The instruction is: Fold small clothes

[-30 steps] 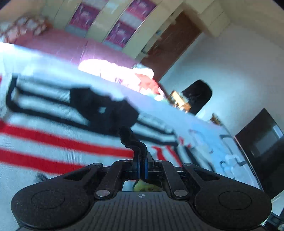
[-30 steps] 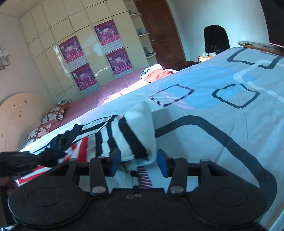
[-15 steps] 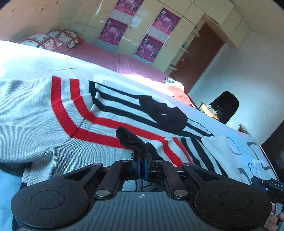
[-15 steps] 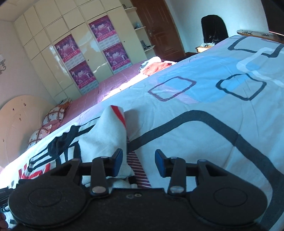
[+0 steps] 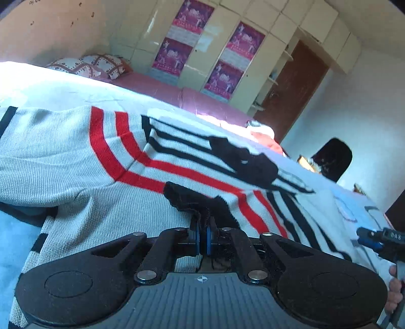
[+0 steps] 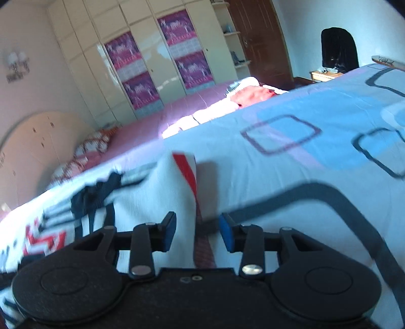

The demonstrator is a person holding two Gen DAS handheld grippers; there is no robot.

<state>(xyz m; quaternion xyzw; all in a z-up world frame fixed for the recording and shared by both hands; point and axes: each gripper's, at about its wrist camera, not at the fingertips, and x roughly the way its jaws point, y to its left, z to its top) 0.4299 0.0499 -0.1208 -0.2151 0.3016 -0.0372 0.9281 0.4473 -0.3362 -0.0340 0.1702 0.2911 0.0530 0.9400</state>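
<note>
Striped sweater (image 5: 83,162) lies spread on the bed (image 6: 291,157), its black cuff clenched in the left gripper (image 5: 201,229) and now laid across the body; right gripper (image 6: 197,231), fingers released, straddles a raised fold.

White sweater (image 5: 76,157), red and black stripes; pale-blue bedsheet (image 6: 291,162), dark rounded squares.

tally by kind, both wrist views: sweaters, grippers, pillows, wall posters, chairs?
sweater: 1
grippers: 2, left gripper and right gripper
pillows: 2
posters: 4
chair: 1
Total: 10
</note>
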